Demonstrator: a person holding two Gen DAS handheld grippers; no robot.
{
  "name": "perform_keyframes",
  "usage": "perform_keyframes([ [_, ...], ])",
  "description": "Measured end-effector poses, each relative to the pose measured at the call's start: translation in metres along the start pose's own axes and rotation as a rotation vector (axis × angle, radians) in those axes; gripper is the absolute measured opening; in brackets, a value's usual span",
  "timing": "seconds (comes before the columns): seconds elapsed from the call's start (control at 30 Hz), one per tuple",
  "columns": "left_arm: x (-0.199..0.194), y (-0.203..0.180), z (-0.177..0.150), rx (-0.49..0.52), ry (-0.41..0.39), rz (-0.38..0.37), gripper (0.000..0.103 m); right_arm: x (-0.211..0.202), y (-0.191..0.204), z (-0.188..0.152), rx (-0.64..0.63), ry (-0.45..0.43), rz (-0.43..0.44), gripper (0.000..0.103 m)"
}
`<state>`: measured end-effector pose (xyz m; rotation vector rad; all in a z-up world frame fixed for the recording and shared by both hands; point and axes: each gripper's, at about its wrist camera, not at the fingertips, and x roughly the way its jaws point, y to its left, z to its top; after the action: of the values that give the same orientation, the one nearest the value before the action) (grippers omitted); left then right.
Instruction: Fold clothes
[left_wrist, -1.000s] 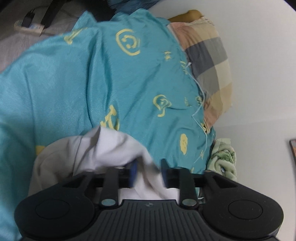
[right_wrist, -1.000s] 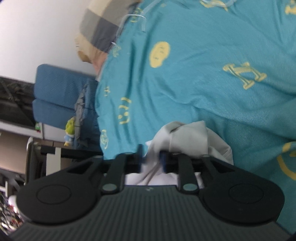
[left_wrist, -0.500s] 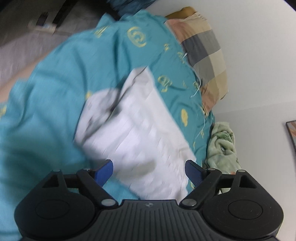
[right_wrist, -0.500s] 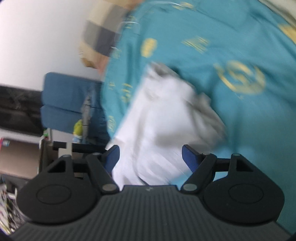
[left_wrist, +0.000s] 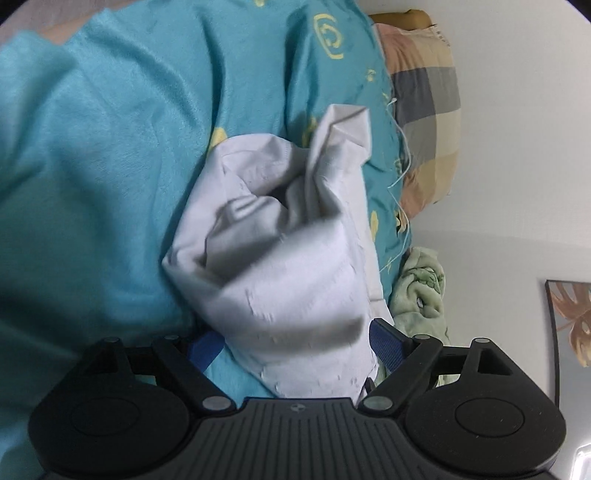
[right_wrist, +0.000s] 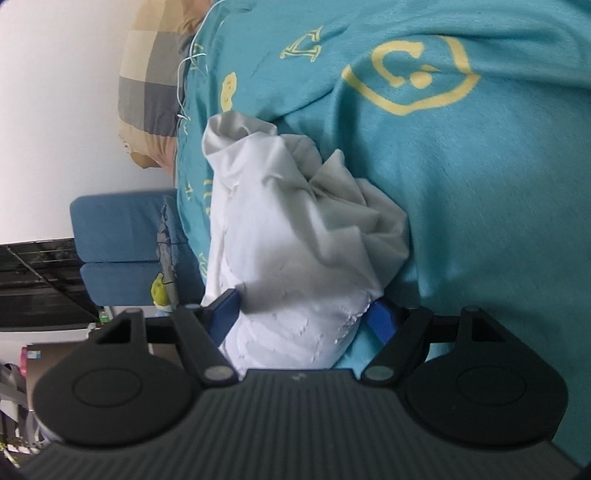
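A crumpled white garment (left_wrist: 288, 240) lies bunched on a teal bedspread (left_wrist: 103, 166) with yellow prints. It also shows in the right wrist view (right_wrist: 295, 229). My left gripper (left_wrist: 295, 345) is open, its blue-padded fingers spread on either side of the garment's near end. My right gripper (right_wrist: 306, 314) is open too, its fingers standing wide on both sides of the cloth. The garment's near end runs under each gripper body and is hidden there.
A checked pillow (left_wrist: 424, 110) lies at the head of the bed against a white wall; it also shows in the right wrist view (right_wrist: 155, 74). A green cloth (left_wrist: 421, 284) sits by the bed edge. A blue chair (right_wrist: 122, 236) stands beside the bed.
Both grippers were shut on the white garment a second ago. They opened and let it go, and the garment now lies in a heap on the bedspread between the spread fingers.
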<state>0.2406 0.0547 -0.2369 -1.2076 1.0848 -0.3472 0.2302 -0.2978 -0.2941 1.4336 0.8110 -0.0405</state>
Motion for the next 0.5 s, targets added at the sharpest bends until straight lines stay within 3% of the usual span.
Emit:
perform_keyframes([
  [0.1, 0.005, 0.005, 0.006, -0.007, 0.000, -0.006, 0.081, -0.001, 0.001, 0.003, -0.022, -0.013, -0.006, 0.064],
  [0.17, 0.004, 0.004, 0.005, 0.008, -0.003, 0.007, 0.073, -0.002, 0.005, 0.004, -0.048, -0.021, -0.010, 0.044],
  [0.27, 0.003, 0.002, 0.005, 0.032, -0.006, 0.025, 0.060, -0.005, 0.014, 0.003, -0.118, -0.026, -0.027, 0.027],
  [0.33, -0.001, 0.001, 0.005, 0.029, -0.007, 0.023, 0.052, -0.009, 0.021, 0.001, -0.162, -0.030, -0.028, 0.023],
  [0.5, -0.025, -0.018, 0.001, 0.061, -0.035, -0.027, 0.044, -0.025, 0.045, -0.007, -0.255, -0.047, 0.009, 0.020],
])
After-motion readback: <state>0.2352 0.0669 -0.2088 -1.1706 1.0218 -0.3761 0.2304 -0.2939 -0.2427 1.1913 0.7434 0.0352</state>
